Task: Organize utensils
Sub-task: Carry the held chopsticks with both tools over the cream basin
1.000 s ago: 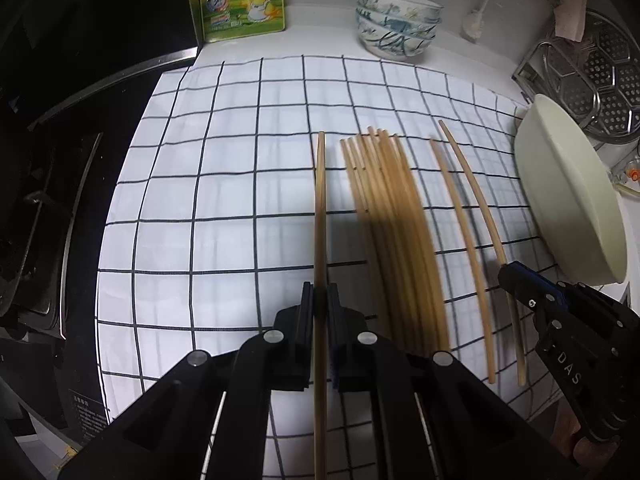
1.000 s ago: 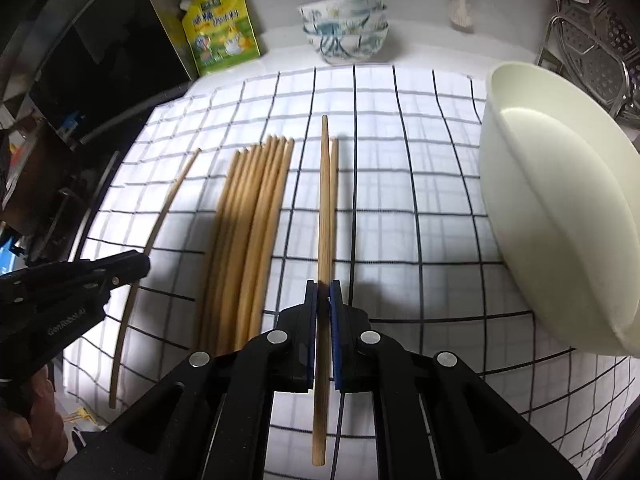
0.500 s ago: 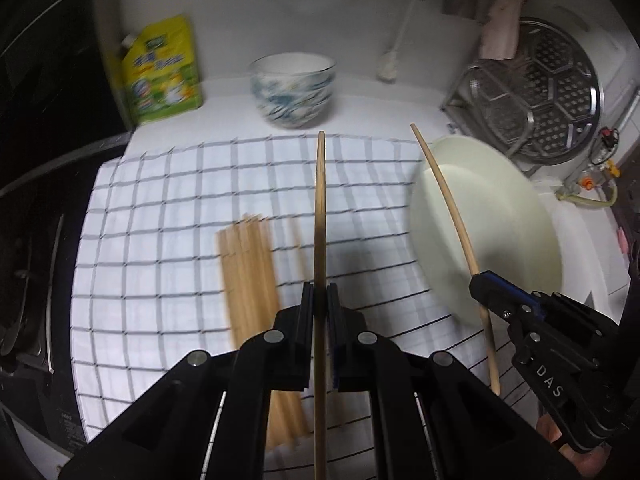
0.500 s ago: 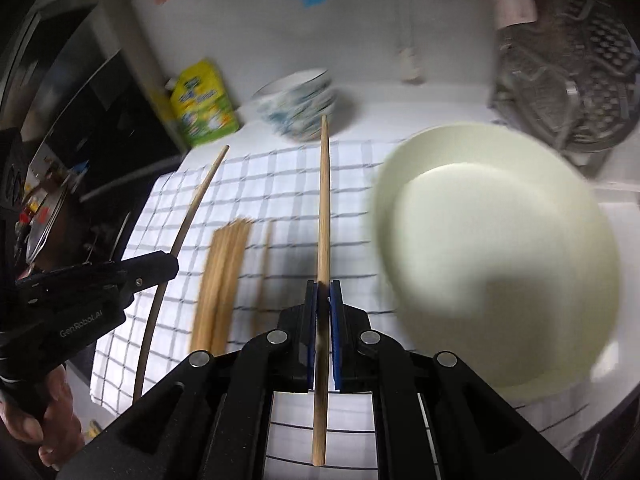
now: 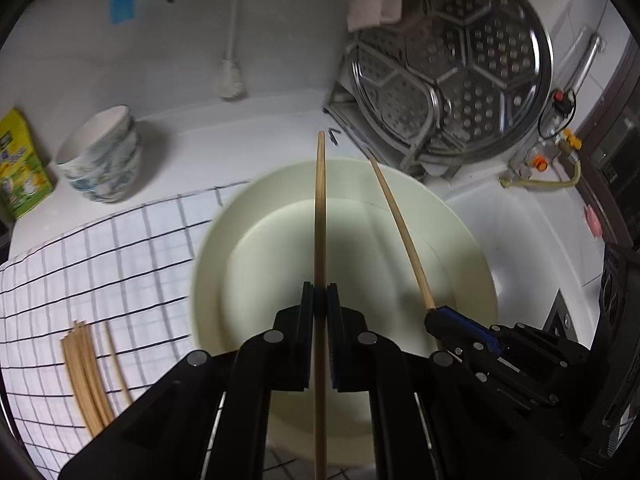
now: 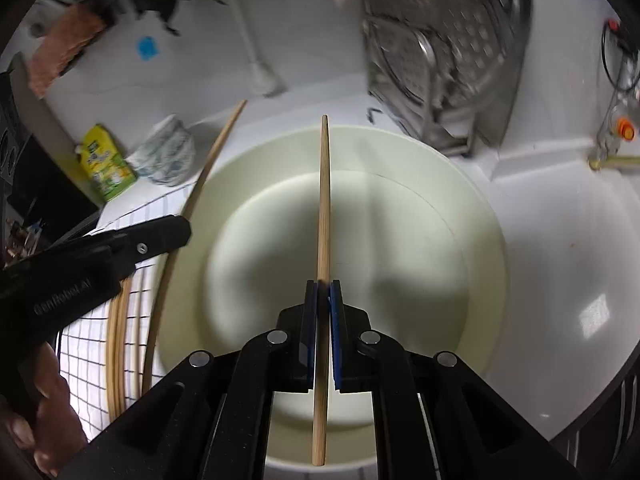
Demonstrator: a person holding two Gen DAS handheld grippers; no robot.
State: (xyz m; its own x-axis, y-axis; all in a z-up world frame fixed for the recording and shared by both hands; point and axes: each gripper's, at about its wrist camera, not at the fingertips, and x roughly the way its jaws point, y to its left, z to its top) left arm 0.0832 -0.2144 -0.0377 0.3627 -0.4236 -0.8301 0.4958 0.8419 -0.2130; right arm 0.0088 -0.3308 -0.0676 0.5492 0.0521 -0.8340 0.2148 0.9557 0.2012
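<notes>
Overlapping checked cloth [image 5: 120, 248], cream basin [image 5: 248, 216], white counter [image 5: 240, 132]

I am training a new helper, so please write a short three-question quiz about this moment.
1. True or false: the left gripper is shut on a thin wooden chopstick.
2. What does the right gripper hold? A) a white brush B) a second wooden chopstick C) nothing
3. Fill in: both chopsticks hang over the round cream-coloured ____.

Key: 1 true; 2 B; 3 basin. More loose chopsticks lie on the white checked cloth.
</notes>
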